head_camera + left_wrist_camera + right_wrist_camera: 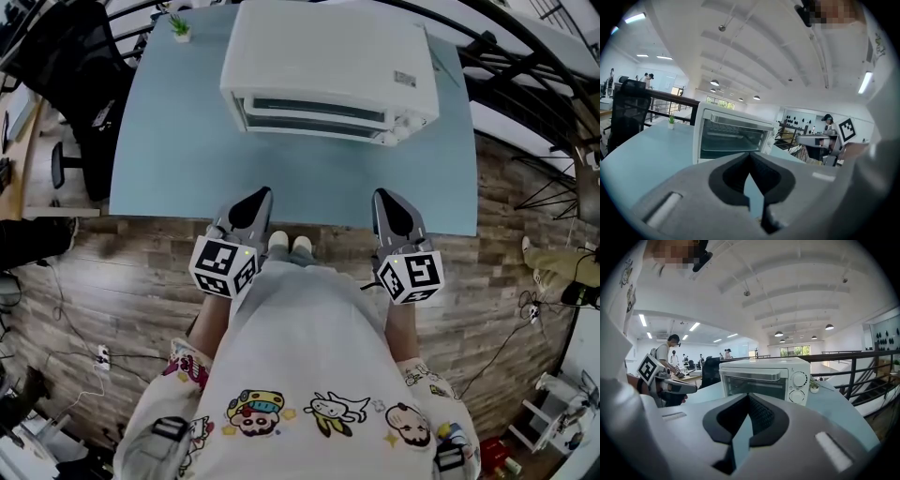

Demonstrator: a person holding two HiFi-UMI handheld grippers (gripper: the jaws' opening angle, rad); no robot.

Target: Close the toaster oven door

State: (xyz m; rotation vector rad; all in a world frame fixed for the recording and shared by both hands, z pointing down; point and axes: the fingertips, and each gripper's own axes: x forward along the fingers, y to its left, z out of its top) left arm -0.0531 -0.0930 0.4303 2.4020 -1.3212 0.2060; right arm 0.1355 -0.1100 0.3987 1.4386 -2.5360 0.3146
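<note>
A white toaster oven (328,66) stands at the far middle of the light blue table (169,141), its glass door (314,114) upright against the front. The left gripper view shows the oven (733,136) ahead, and the right gripper view shows the oven (764,378) with two knobs (800,379) on its right side. My left gripper (261,194) and right gripper (382,195) hover at the table's near edge, well short of the oven. Both are shut with nothing between the jaws, as seen at the left gripper (750,155) and the right gripper (749,397).
A small potted plant (180,28) sits at the table's far left corner. A black office chair (70,56) stands left of the table, and a dark railing (525,84) runs behind and to the right. Wooden floor lies below the near edge.
</note>
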